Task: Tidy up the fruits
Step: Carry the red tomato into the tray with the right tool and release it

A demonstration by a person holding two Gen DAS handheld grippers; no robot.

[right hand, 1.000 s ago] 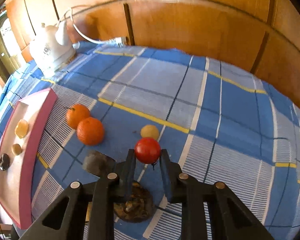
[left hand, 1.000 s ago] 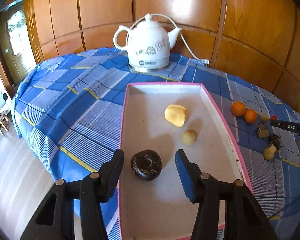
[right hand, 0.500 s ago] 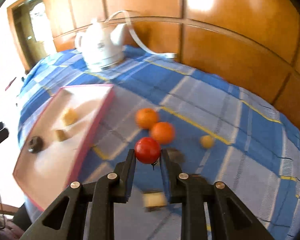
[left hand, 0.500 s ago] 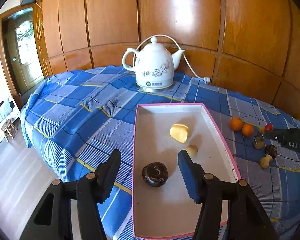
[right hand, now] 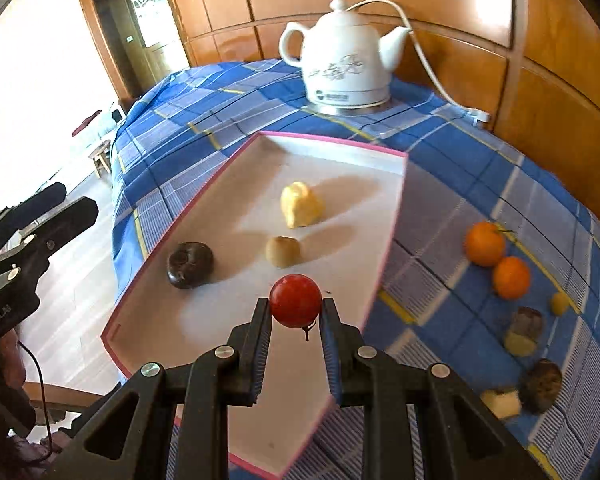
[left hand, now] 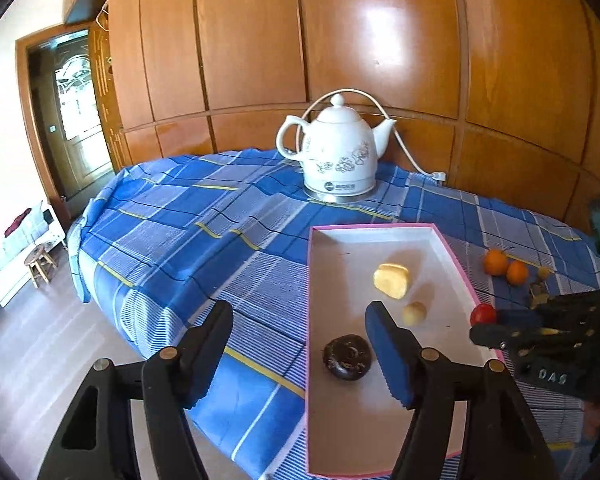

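The right gripper (right hand: 296, 314) is gripping a cherry tomato (right hand: 295, 300) above the pink-rimmed tray (right hand: 332, 145) for placing, while the left gripper's (left hand: 300, 354) empty jaws are opening beside the chocolate donut (left hand: 348, 356).

The wall (left hand: 340, 40) behind is of glossy orange-brown wooden panels, and a bright patch of light shines on it. At the left a wooden door (left hand: 76, 116) with patterned glass stands in its frame. The floor (left hand: 28, 360) is pale, and a small wooden stool (left hand: 40, 266) stands on it.

Glossy wood panelling (left hand: 380, 40); checked cloth tablecloth (left hand: 204, 240).
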